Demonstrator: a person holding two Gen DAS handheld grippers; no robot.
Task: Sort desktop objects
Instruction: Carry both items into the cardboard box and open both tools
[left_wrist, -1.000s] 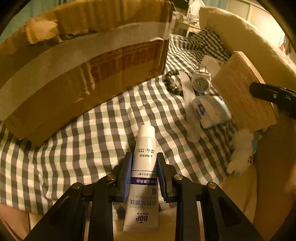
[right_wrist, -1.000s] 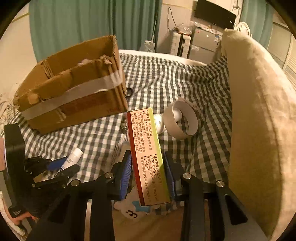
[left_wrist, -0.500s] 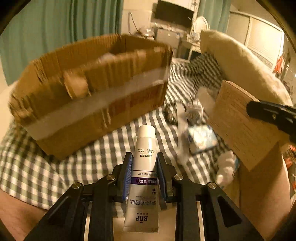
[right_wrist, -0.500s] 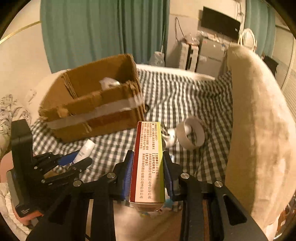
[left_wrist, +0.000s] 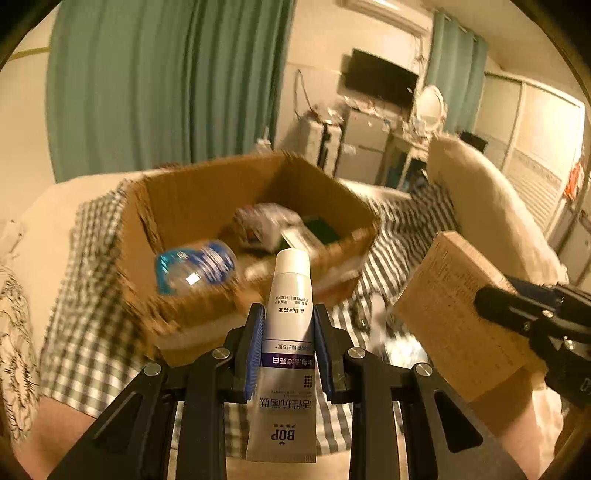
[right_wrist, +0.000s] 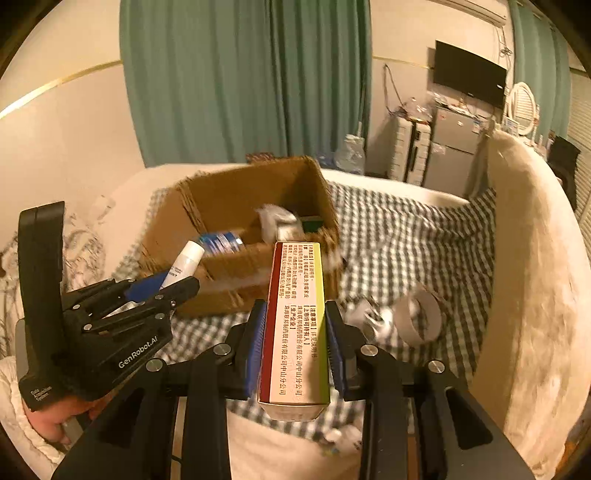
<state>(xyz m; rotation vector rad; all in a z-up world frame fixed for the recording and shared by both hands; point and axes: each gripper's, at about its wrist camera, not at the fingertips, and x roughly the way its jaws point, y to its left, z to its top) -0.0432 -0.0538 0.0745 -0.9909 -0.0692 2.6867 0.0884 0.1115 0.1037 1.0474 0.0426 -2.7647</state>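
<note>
White tube (left_wrist: 290, 317) and printed carton (right_wrist: 295, 325) held aloft.

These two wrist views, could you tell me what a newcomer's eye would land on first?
Each gripper carries something: the left gripper clamps a white toothpaste tube, the right gripper a printed medicine carton. Beyond both, an open cardboard box sits on the checked cloth, a blue-labelled bottle lying inside.
</note>
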